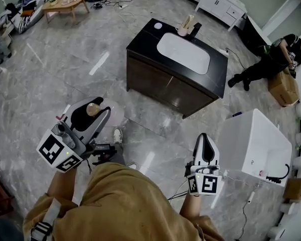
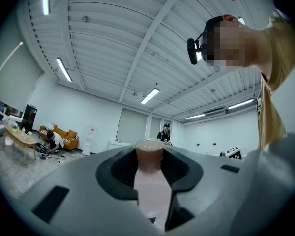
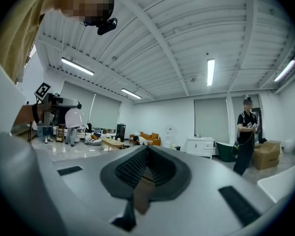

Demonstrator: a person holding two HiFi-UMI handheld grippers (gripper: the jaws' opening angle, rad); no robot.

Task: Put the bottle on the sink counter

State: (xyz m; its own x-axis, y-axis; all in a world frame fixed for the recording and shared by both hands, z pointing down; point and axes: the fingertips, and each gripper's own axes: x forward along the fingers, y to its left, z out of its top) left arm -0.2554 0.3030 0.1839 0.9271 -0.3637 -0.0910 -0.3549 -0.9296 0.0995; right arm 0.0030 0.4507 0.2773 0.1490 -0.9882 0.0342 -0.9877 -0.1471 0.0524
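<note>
Bottle (image 2: 150, 183) rides clamped between the jaws of the left gripper (image 1: 100, 107), the right gripper (image 1: 204, 137) clenched on nothing; the dark sink surface (image 1: 140, 39) stands well ahead across the floor, the delivery not yet made

Pale grey marbled floor (image 1: 65, 69) runs right across the room. In the middle of it stands a dark vanity cabinet (image 1: 155, 82), its black counter (image 1: 143, 39) framing a white oval basin (image 1: 183, 52). Along the counter's far edge sit a small white round thing (image 1: 158, 25) and a beige object (image 1: 185, 26) just beside a dark upright fitting (image 1: 196, 29). Also on the floor are a white box-shaped fixture (image 1: 256, 144), a cardboard box (image 1: 283, 87), a wooden coffee table (image 1: 65, 6) and loose cables (image 1: 108, 3).
</note>
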